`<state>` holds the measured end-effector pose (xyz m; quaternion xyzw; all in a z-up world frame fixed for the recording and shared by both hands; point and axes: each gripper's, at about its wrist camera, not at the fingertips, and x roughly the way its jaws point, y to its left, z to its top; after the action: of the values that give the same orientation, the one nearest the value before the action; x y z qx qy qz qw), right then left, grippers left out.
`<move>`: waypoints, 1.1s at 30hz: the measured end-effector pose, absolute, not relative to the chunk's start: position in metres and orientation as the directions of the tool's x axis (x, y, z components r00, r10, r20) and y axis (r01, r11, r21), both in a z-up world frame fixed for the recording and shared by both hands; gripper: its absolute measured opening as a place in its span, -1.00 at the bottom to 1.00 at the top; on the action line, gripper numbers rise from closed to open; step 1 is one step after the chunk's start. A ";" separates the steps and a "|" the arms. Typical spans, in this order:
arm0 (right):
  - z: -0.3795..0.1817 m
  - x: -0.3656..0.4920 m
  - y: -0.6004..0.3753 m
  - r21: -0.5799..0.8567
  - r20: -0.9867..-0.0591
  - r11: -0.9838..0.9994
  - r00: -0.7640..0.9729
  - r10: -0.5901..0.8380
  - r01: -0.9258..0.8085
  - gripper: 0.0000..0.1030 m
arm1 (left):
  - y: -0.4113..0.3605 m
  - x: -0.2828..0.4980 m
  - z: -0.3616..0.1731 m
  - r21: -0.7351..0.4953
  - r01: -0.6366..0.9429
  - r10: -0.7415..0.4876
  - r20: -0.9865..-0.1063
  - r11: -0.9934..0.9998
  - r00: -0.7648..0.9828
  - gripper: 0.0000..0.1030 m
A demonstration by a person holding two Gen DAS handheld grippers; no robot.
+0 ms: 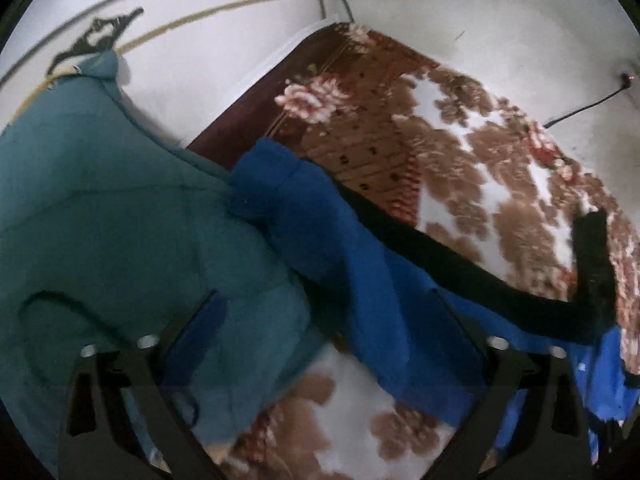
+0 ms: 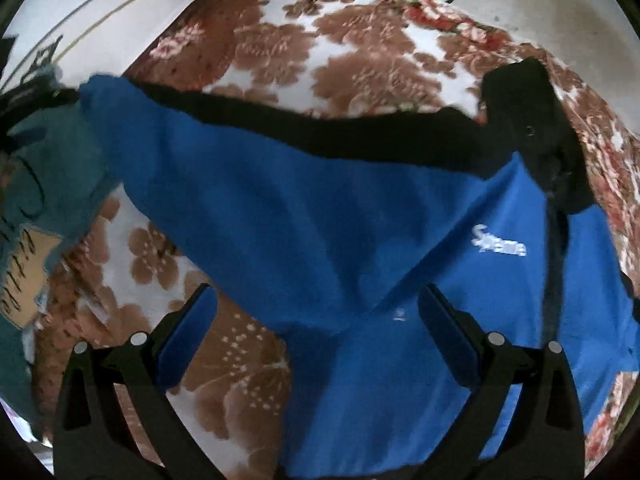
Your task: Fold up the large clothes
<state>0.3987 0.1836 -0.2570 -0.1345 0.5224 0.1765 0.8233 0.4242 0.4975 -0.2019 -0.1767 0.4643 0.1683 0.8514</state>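
1. Blue fleece garment with black trim and a small white logo (image 2: 340,216) lies spread and rumpled on the floral brown-and-white bed blanket (image 2: 360,40), just beside a teal garment (image 1: 100,220) heaped at its left; the two appear to touch where the blue sleeve end meets the teal cloth.
2. Left gripper (image 1: 328,320): jaws apart, nothing pinched; it hangs over the seam between teal and blue cloth. No pad visibly presses fabric.
3. Right gripper (image 2: 316,312): released, jaws wide, poised above the blue garment's lower body. Nothing grasped.
4. Step in hand, as judged: approach for a two-point pick on the blue garment. To do it well, each gripper should take a single edge layer, at matching points along one side, so the fold line runs straight. The left should close on blue cloth only, clear of the teal.
5. Wrinkles in the blue body suggest smoothing before folding.
6. Hard to read: both views are motion-blurred. The blue garment's lower hem is cut off behind the gripper bodies. The logo text is illegible. Which black part is collar or cuff I cannot tell.
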 end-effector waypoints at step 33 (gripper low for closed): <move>-0.331 0.367 0.203 -0.051 -0.900 0.786 0.370 0.232 -0.616 0.91 | 0.500 0.464 -0.199 -0.415 -0.341 -0.079 -0.724 0.843 0.685 -0.91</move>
<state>0.3674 0.2034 -0.3310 -0.1938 0.4955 0.2633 0.8047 0.4640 0.5000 -0.1991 -0.2698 0.3896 0.0745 0.8774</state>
